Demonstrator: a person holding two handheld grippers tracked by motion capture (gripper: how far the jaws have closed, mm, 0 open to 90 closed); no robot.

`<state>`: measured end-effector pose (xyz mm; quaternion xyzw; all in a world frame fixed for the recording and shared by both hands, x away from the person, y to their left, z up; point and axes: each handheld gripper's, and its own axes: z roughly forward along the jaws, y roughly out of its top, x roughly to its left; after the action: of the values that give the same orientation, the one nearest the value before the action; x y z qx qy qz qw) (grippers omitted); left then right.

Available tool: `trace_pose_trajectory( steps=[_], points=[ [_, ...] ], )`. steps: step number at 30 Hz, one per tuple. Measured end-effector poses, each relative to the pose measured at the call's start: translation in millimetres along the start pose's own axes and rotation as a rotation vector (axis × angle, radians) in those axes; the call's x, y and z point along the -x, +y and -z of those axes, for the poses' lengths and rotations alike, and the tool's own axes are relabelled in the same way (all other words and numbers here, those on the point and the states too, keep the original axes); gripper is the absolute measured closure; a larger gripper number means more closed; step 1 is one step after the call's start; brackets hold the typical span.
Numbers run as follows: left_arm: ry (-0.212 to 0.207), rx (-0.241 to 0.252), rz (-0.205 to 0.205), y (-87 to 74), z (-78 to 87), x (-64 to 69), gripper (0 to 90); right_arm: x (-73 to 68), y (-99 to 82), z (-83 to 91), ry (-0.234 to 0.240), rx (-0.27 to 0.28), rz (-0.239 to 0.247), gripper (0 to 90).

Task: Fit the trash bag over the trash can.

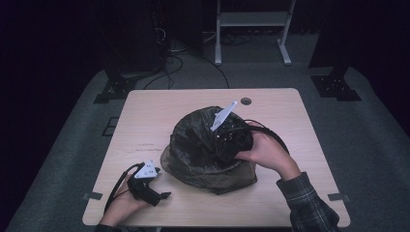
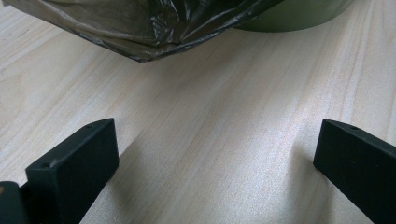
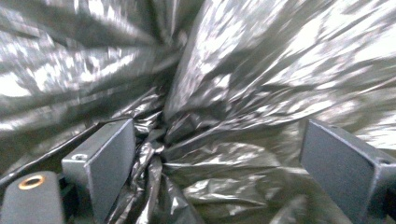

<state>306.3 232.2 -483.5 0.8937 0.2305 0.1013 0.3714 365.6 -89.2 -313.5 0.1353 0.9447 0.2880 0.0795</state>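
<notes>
A: Starting at the left, what's there?

B: The left gripper [image 1: 162, 195] rests low at the near-left part of the wooden table [image 1: 145, 125], held by the left hand [image 1: 121, 203]. Its jaws stand wide apart with only bare wood between them; its cable loops back toward the person.

A: And ahead of it?

B: In the left gripper view, a crumpled corner of the black plastic bag [image 2: 140, 28] hangs at the top, cut off by the frame, well clear of the jaws. Behind it is a curved olive-green edge [image 2: 299, 16]; what it belongs to I cannot tell.

A: The middle of the table?

B: The bag [image 1: 203, 154] sits mounded there, just right of the left gripper. Whatever it covers is hidden.

A: Further right?

B: The right gripper [image 1: 232, 137] is pushed down into the bag's top, its grey plate sticking up; the right hand [image 1: 263, 152] and the folds hide much of it. In the right gripper view its jaws are spread, with blurred, shiny film [image 3: 224, 140] bunched between them, not clamped.

A: Around the table?

B: Dark carpet, a white stand [image 1: 251, 29] and cables beyond the far edge.
</notes>
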Motion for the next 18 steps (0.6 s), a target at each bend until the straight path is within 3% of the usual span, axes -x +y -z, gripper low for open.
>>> trace_pose_trajectory(
  steps=[5, 9, 12, 18],
  points=[
    [0.000, 0.000, 0.000, 0.0, 0.0, 0.0, 0.0, -1.9, 12.9, 22.9, -0.031, 0.078, 0.018, 10.0],
    [0.000, 0.000, 0.000, 0.0, 0.0, -0.1, 0.0, -2.6, 29.7, 30.5, -0.013, 0.147, 0.019, 10.0],
    [0.000, 0.000, 0.000, 0.0, 0.0, 0.0, 0.0, 0.7, 42.0, 21.9, 0.017, 0.160, 0.015, 10.0],
    [0.000, 0.000, -0.001, 0.0, 0.0, -0.1, 0.0, 5.2, 56.7, -13.6, 0.051, 0.108, 0.001, 9.9]
  ],
)
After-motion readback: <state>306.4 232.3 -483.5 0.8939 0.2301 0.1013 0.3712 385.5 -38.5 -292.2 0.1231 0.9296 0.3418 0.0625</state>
